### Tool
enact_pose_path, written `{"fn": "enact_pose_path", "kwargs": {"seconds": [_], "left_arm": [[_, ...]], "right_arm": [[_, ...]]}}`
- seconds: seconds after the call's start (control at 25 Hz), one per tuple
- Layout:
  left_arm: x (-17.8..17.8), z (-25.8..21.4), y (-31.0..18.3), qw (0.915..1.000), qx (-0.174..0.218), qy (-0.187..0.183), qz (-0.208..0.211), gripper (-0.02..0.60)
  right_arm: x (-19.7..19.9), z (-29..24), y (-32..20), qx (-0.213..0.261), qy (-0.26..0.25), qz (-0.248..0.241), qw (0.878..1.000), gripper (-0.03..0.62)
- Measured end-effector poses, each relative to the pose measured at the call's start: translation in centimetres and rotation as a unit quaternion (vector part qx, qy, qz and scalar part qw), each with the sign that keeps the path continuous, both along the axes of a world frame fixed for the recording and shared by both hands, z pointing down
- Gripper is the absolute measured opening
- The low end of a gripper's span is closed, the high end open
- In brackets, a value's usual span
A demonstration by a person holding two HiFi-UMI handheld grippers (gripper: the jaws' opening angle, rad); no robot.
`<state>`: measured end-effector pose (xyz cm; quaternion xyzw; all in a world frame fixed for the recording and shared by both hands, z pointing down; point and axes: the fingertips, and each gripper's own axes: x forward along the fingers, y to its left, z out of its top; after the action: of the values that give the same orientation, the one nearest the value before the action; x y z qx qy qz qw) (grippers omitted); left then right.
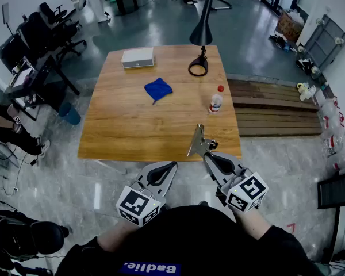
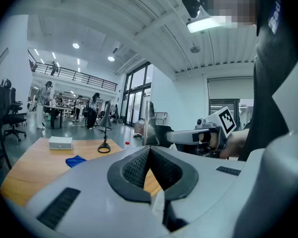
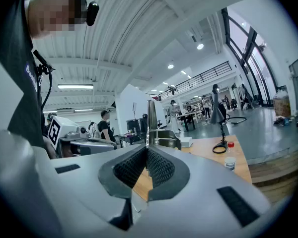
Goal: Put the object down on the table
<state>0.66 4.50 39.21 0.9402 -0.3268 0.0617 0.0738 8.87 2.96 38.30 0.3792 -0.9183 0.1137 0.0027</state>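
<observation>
The left gripper (image 1: 172, 165) is low and near the person, off the near edge of the table (image 1: 121, 125). Its two jaws are pressed together and there is nothing between them. The cube on it has black and white squares but no letters. On the person's dark shirt (image 1: 184, 240) there is a blue patch with white letters (image 1: 148, 268) that seem to say "Badlie". On the table, from left to right, there is a white box (image 1: 138, 57) at the far side, a blue cloth (image 1: 158, 88) in the middle, a black lamp (image 1: 201, 36) at the far side, and a small bottle (image 1: 216, 101) with a red cap. The bottle has a label, but it is too small to read. The right gripper (image 1: 207, 154) is beside the left one. Its jaws are squeezed tight on a shiny metal clip (image 1: 196, 141). The clip sticks up and out from the jaws, over the near right edge of the table. It is not lying on the table. The right gripper's cube also has only black and white squares.
</observation>
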Motion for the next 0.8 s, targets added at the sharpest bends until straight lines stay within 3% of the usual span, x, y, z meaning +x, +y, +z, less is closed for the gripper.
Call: {"fn": "enact_pose_path", "kwargs": {"seconds": [0.8], "left_arm": [[0.57, -0.06, -0.37, 0.9997, -0.002, -0.018, -0.014, 0.008]], "right_arm": [[0.41, -0.35, -0.79, -0.001, -0.030, -0.023, 0.999, 0.008]]}}
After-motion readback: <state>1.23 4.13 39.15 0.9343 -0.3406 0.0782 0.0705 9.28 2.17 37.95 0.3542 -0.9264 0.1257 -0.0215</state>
